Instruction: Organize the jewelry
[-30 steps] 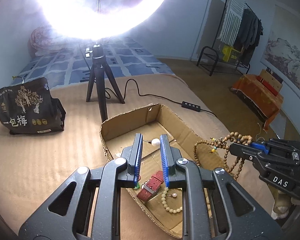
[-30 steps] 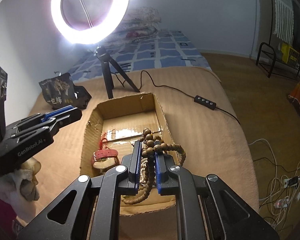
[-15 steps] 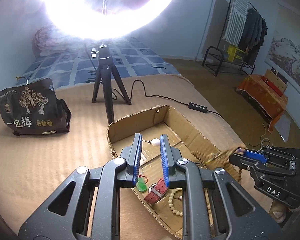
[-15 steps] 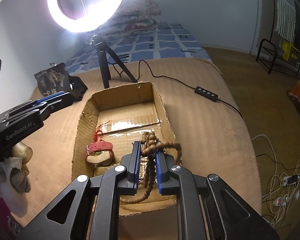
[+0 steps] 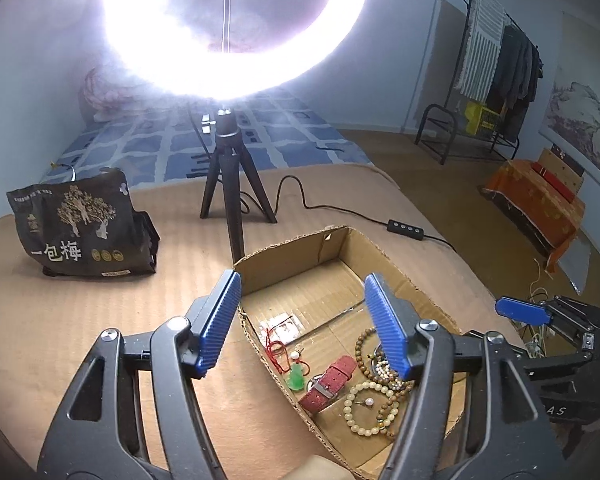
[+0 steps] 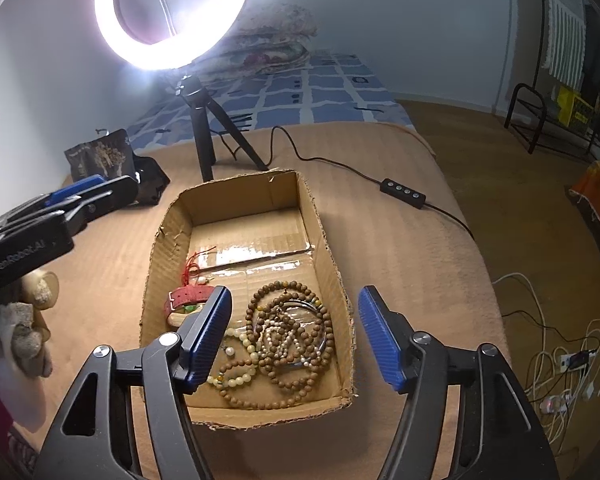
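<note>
An open cardboard box [image 6: 332,264] [image 5: 292,252] sits on the tan bedspread. Inside lie a long brown wooden bead necklace [image 6: 296,332], a pale bead bracelet [image 5: 366,408] [image 6: 236,380], a red watch strap [image 5: 328,382] [image 6: 188,296], a green pendant on red cord [image 5: 297,376] and a pearl earring [image 5: 297,355]. My left gripper [image 5: 302,324] is open and empty above the box's near left edge. My right gripper [image 6: 294,336] is open and empty above the necklace, which lies loose in the box.
A ring light on a black tripod [image 5: 230,184] [image 6: 204,136] stands behind the box, its cable and inline switch [image 6: 404,193] running right. A black snack bag [image 5: 80,232] lies at the left. Cables and a power strip [image 6: 560,376] lie on the floor at the right.
Both grippers have opened. The right one let go of the wooden bead necklace, which now lies in the box. The left one released the pearl earring into the box.
</note>
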A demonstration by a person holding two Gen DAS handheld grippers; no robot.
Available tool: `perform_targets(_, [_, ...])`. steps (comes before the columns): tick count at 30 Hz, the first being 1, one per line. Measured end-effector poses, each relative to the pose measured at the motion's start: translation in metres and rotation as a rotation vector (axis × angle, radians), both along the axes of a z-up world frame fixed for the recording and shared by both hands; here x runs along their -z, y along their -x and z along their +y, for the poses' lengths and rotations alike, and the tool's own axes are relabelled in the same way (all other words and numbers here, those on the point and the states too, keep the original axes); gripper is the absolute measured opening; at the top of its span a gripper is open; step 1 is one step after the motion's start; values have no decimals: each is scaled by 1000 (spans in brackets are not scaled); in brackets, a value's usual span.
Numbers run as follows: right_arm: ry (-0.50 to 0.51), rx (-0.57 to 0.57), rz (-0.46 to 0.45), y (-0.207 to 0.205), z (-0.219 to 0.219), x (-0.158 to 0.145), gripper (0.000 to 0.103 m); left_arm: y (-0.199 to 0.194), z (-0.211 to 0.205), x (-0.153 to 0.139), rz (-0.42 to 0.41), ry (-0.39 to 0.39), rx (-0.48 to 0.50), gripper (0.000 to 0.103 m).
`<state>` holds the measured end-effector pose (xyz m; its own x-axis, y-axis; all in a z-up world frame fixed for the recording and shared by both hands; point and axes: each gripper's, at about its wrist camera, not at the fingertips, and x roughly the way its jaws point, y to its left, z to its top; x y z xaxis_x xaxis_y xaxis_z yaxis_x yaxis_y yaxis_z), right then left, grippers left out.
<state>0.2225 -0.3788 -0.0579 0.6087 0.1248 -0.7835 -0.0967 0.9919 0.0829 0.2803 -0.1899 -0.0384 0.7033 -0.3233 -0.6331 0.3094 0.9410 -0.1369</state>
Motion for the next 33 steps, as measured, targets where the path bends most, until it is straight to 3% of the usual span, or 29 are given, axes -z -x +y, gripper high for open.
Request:
perform_targets(5, [24, 10, -2, 3, 3, -5, 69, 5, 1, -7, -10, -1, -6, 73])
perform_targets(17, [44, 15, -38, 20, 10, -28, 69, 24, 13, -34, -45, 9, -14, 73])
perform_targets(33, [131, 42, -131, 70, 32, -75, 69, 83, 51, -75, -108, 20, -17, 78])
